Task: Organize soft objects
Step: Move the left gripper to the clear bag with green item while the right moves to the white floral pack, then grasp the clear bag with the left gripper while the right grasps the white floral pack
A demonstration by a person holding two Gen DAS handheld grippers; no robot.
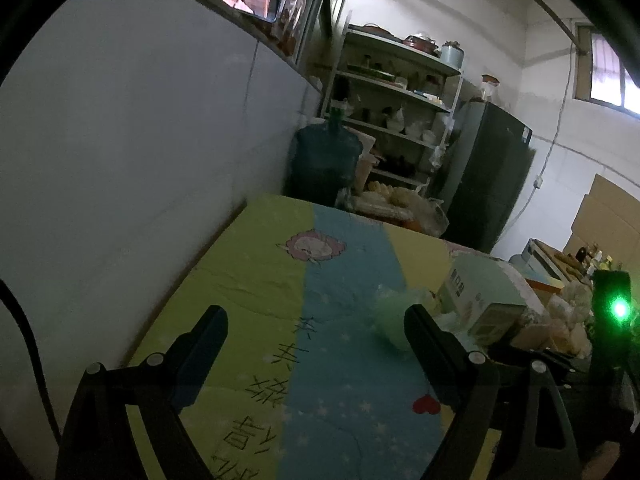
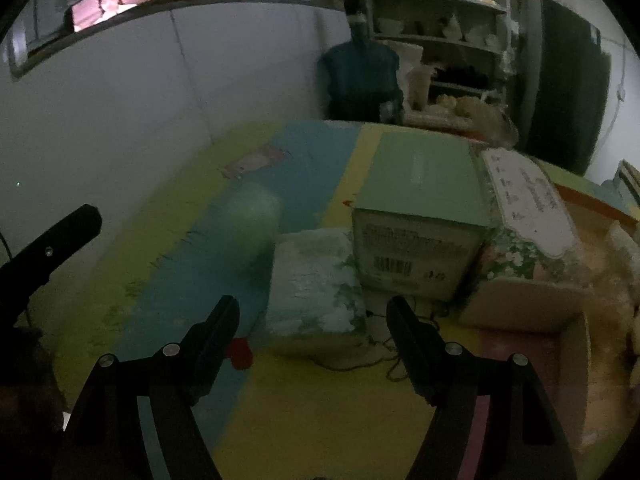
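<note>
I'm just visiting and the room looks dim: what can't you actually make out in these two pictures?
- Pale green soft bundle, right wrist view: blurred, its kind unclear.
- Green box print, right wrist view: too small and blurred to read.
- Shelf contents, left wrist view: dim, too small.
- Pile at the right edge, left wrist view: partly hidden by the right hand-held gripper's body.

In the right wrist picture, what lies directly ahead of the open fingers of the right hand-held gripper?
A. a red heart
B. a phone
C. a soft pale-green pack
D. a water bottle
C: the soft pale-green pack lies on the bedsheet just beyond the open right hand-held gripper, untouched.
</note>
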